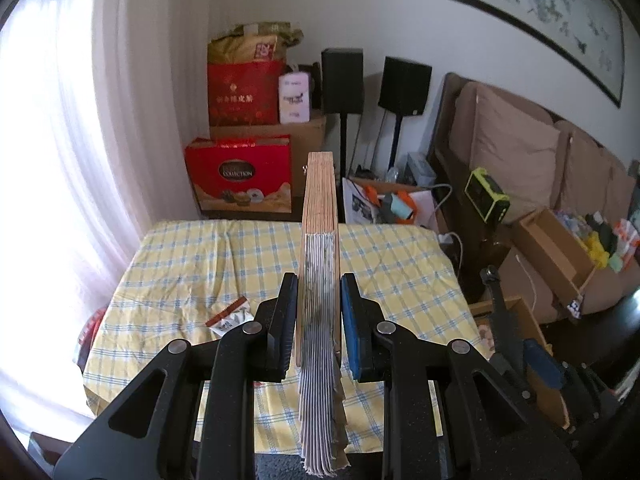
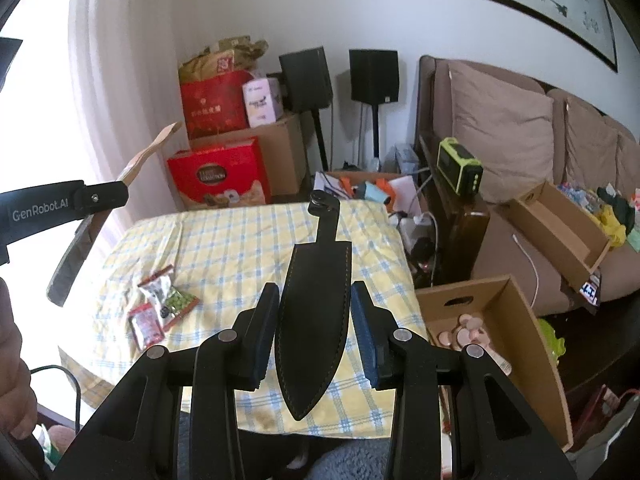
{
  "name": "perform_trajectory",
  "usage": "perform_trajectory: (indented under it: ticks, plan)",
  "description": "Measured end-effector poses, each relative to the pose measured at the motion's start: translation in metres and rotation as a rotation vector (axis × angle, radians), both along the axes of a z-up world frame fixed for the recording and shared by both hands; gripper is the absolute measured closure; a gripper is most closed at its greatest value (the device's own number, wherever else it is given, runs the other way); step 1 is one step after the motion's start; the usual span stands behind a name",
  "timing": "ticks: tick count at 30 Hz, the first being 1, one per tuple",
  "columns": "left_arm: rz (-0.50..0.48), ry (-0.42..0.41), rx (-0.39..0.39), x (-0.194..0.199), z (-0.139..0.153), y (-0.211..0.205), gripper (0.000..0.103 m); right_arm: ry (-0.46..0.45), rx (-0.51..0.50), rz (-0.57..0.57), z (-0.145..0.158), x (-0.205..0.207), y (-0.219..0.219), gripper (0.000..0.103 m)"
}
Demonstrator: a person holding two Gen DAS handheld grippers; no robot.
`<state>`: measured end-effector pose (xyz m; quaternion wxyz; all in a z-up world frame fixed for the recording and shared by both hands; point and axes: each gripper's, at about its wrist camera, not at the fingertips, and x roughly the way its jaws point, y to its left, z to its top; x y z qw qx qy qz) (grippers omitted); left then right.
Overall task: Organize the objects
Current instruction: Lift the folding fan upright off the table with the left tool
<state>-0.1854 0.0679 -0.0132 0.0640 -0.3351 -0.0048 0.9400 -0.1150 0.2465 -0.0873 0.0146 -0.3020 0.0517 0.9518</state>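
A folded fan with wooden ribs and pleated paper stands on edge between the pads of my left gripper, which is shut on it above the table. In the right wrist view the same fan slants up at the far left, clamped in the left gripper. My right gripper is shut on a black leather sheath, which has a pointed lower tip and a strap with a snap at its top. Both grippers hang over the near edge of the table.
Several snack packets lie on the yellow checked tablecloth at the left. An open cardboard box holding round items stands right of the table. Behind are red gift boxes, two speakers on stands, a sofa and another cardboard box.
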Motion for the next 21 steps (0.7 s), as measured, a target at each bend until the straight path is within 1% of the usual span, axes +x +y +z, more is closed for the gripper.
perform_trajectory:
  ticks: [4, 15, 17, 21]
  plan:
    - [-0.057, 0.011, 0.061, 0.01, 0.012, -0.004, 0.083, 0.022, 0.003, -0.001, 0.011, 0.01, -0.001, 0.067]
    - [-0.09, 0.098, 0.085, 0.043, 0.044, 0.001, 0.083, 0.084, 0.001, -0.002, 0.038, 0.035, 0.006, 0.067]
    - [-0.112, 0.106, 0.095, 0.045, 0.044, 0.002, 0.083, 0.082, 0.004, 0.003, 0.041, 0.039, 0.008, 0.067]
    - [-0.101, 0.102, 0.064, 0.046, 0.036, 0.001, 0.083, 0.076, 0.021, 0.028, 0.037, 0.054, 0.006, 0.067]
